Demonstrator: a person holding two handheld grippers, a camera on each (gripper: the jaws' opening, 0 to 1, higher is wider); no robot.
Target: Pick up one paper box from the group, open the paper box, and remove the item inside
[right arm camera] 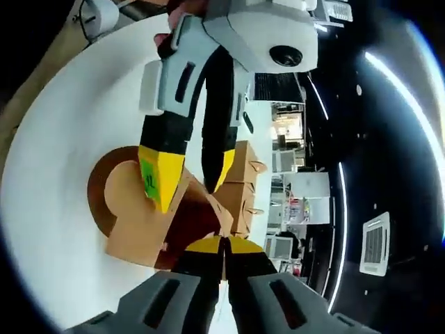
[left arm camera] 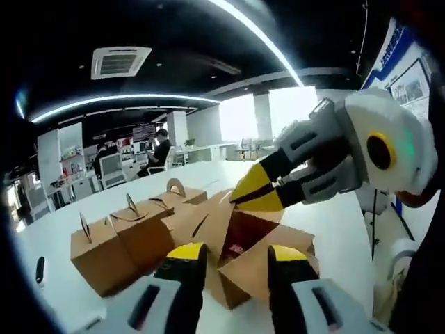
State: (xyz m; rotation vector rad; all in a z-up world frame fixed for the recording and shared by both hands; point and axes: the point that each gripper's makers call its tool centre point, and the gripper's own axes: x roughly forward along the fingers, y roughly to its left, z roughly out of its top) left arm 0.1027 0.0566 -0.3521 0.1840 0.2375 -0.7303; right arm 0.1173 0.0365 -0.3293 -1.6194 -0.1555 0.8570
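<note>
Two handheld grippers meet over an opened paper box [left arm camera: 257,261] on a white table [left arm camera: 348,229] in an office. In the left gripper view, the left gripper [left arm camera: 236,254] stands with its yellow-tipped jaws spread apart, one on each side of the box's near corner; whether the pads press the cardboard cannot be told from here. The right gripper [left arm camera: 259,195] reaches in from the right, its yellow tips drawn together to a point at the raised top flap of the same box.

In the right gripper view, the right gripper [right arm camera: 224,245] shows its two tips shut tight against each other, right at the edge of the brown cardboard flap; a sliver of flap may lie between them, but that cannot be told. The left gripper [right arm camera: 188,177] comes down from the top, jaws parted around the box's upper part, with its curved carry handle [right arm camera: 104,184] sticking out to the left.

The box gapes open, its dark reddish inside [left arm camera: 243,236] exposed, with a small red-and-white item visible within. Just beside it, on its left, sits the group of closed paper boxes [left arm camera: 128,243], each with an upright looped handle. Well behind, a seated person [left arm camera: 161,149] works at a desk under strip ceiling lights [left arm camera: 118,101].
</note>
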